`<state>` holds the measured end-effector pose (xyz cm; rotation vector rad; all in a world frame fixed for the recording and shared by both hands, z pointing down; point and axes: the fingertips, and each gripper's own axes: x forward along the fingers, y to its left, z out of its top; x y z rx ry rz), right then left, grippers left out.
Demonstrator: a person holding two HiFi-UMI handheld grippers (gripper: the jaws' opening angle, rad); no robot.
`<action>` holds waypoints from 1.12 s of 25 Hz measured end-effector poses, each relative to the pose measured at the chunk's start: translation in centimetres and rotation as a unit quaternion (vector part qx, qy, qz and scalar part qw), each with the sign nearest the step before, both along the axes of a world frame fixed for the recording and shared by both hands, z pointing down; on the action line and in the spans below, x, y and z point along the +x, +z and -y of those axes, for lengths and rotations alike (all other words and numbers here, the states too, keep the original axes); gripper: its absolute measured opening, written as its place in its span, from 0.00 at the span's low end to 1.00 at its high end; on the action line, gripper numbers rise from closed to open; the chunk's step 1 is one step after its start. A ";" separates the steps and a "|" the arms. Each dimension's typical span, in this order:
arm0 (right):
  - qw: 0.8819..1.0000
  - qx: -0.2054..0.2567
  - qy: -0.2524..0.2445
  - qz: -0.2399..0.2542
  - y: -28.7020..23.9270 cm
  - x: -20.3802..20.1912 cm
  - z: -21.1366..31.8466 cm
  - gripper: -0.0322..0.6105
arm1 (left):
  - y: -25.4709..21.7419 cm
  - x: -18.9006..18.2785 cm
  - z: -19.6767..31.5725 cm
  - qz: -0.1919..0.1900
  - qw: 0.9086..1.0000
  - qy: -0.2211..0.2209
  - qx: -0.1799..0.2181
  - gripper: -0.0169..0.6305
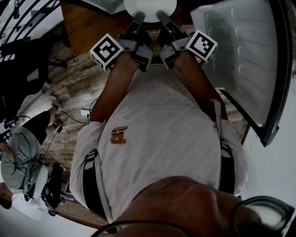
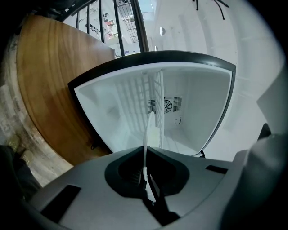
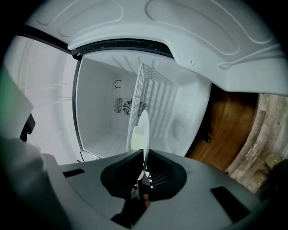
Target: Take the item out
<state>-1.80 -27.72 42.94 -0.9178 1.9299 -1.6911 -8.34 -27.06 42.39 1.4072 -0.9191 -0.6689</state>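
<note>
Both grippers hold a white plate (image 1: 150,7) at the top edge of the head view, in front of an open white fridge. My left gripper (image 1: 138,19) is shut on the plate's left rim and my right gripper (image 1: 163,18) on its right rim. In the left gripper view the plate (image 2: 146,134) shows edge-on, pinched between the left gripper's (image 2: 145,170) jaws. It also stands edge-on as the plate (image 3: 143,132) in the right gripper view, clamped in the right gripper (image 3: 142,174). Behind it is the fridge interior (image 2: 198,112) with a wire shelf (image 3: 155,94).
The fridge door (image 1: 240,60) hangs open at the right, close to my right arm. A brown wooden panel (image 2: 49,90) stands left of the fridge. Wood-plank floor (image 1: 78,88) lies below, with cables on it. A seated person (image 1: 23,152) is at the far left.
</note>
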 end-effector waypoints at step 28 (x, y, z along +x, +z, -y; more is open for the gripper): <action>0.999 0.034 -0.015 0.020 -7.3 2.5 -5.2 0.13 | -8.0 2.9 -5.3 -0.024 0.999 -0.006 0.029 0.07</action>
